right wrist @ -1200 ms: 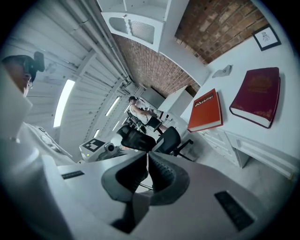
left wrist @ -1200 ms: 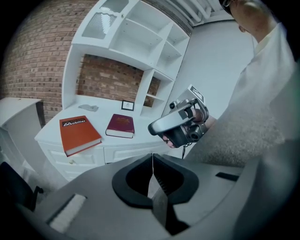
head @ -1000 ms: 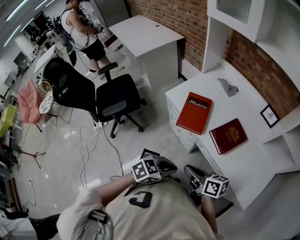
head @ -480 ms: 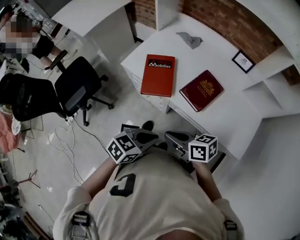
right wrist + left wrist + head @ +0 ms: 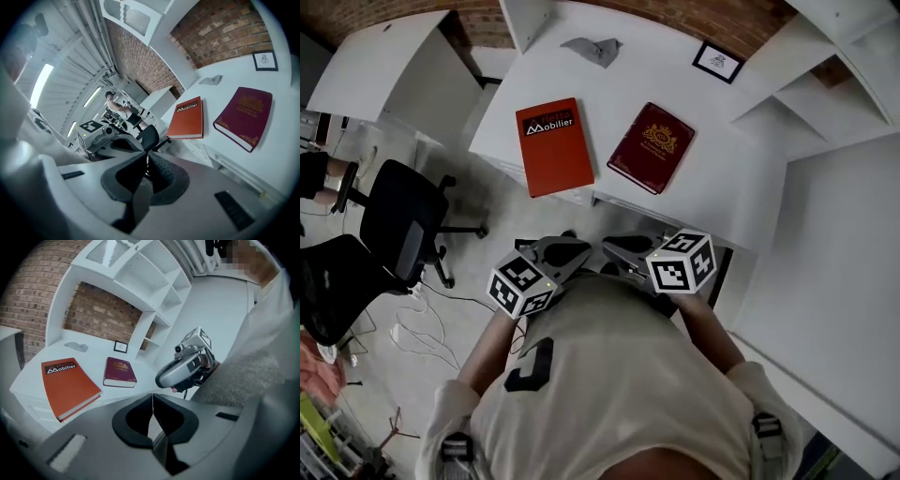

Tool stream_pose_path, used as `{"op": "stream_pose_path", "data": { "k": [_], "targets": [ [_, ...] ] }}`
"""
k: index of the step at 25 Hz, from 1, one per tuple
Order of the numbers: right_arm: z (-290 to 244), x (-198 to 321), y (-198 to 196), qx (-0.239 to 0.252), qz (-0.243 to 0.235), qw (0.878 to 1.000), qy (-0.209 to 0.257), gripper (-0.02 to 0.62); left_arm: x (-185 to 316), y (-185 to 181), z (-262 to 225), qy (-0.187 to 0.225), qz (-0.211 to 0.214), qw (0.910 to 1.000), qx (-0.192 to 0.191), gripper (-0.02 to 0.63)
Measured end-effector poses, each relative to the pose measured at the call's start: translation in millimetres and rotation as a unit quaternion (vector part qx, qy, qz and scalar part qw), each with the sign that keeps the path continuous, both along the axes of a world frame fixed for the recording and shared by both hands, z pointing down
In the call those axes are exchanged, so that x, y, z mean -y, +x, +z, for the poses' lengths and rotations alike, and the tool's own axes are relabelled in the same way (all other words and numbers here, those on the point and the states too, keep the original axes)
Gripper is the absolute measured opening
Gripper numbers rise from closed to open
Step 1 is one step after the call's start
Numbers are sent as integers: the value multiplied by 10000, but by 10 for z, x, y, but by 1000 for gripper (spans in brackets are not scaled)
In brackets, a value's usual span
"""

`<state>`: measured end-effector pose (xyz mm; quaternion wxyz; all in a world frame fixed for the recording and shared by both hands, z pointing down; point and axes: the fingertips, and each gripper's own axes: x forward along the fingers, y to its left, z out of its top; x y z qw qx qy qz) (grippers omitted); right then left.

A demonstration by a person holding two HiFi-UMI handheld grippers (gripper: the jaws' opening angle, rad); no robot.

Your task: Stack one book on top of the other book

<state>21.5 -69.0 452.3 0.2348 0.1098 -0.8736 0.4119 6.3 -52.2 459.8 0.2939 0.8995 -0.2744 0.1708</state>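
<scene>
An orange book [image 5: 554, 145] and a maroon book [image 5: 652, 146] lie flat side by side on the white desk [image 5: 722, 178], a small gap between them. Both grippers hang close to my chest, short of the desk's near edge and apart from the books. The left gripper [image 5: 584, 250] is shut and empty; its own view shows the jaws [image 5: 152, 401] meeting, with the orange book [image 5: 70, 385] and maroon book [image 5: 119, 372] ahead. The right gripper [image 5: 608, 247] is also shut on nothing [image 5: 146, 161], the orange book [image 5: 189, 119] and maroon book [image 5: 246, 115] beyond it.
A small framed picture [image 5: 718, 61] and a grey crumpled piece [image 5: 592, 47] sit at the desk's back. White shelves [image 5: 806, 94] rise at the right. Black office chairs [image 5: 403, 234] stand on the floor at the left, near a second desk [image 5: 384, 66].
The head view has swung round to face the desk, so the books now sit upper centre instead of at the right. Both grippers came nearer the desk edge, still shut.
</scene>
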Motion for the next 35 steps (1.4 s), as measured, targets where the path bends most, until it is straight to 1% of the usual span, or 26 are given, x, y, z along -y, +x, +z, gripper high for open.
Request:
{"op": "stream_pose_path", "data": {
  "k": [6, 10, 16, 19, 24, 27, 30, 32, 35],
  "targets": [
    [-73, 185, -100, -152, 342, 9992, 137, 9, 223, -144, -44, 50, 280, 9995, -152, 8],
    [-83, 291, -185, -197, 617, 9978, 168, 11, 346, -273, -52, 169, 487, 9986, -131, 8],
    [-67, 337, -351, -340, 702, 9968, 154, 11, 416, -573, 40, 154, 455, 9988, -109, 8],
    [-71, 363, -463, -427, 644, 9969, 162, 9, 518, -792, 77, 159, 262, 9995, -99, 7],
    [-74, 419, -685, -558, 519, 9968, 222, 9, 794, -1355, 154, 185, -351, 9992, 18, 8],
    [-36, 412, -833, -661, 365, 9967, 300, 9, 982, -1770, 184, 286, -778, 9965, 139, 8],
    [39, 364, -936, -802, 216, 9961, 308, 9, 1063, -2108, 256, 261, -1151, 9928, 221, 8],
    [41, 376, -998, -849, 120, 9957, 352, 11, 1088, -2255, 273, 242, -1337, 9904, 263, 8],
    [50, 418, -1075, -860, -97, 9955, 393, 11, 1134, -2345, 315, 164, -1525, 9878, 261, 8]
  ]
}}
